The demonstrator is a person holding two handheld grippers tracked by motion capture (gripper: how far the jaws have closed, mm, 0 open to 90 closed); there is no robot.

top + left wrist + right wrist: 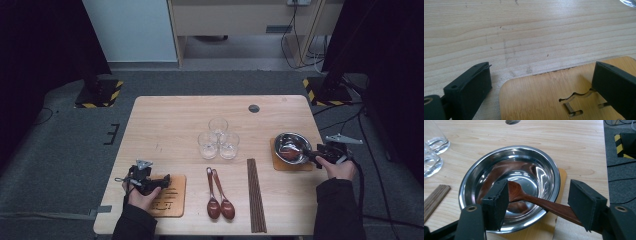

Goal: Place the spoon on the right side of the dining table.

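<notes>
We are holding the right gripper [537, 202] spread wide around the wooden spoon [541, 203], whose bowl is lying inside the steel bowl [486, 170]. The left gripper [541, 92] is hanging spread over the bamboo coaster [534, 97], well left of that bowl.

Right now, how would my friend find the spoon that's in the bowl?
Look at the table's right side for the shiny metal bowl on a wooden mat. The wooden spoon leans inside it, handle over the rim; the other two spoons lie flat.

open gripper [541, 92] over bamboo coaster [541, 100]
</notes>
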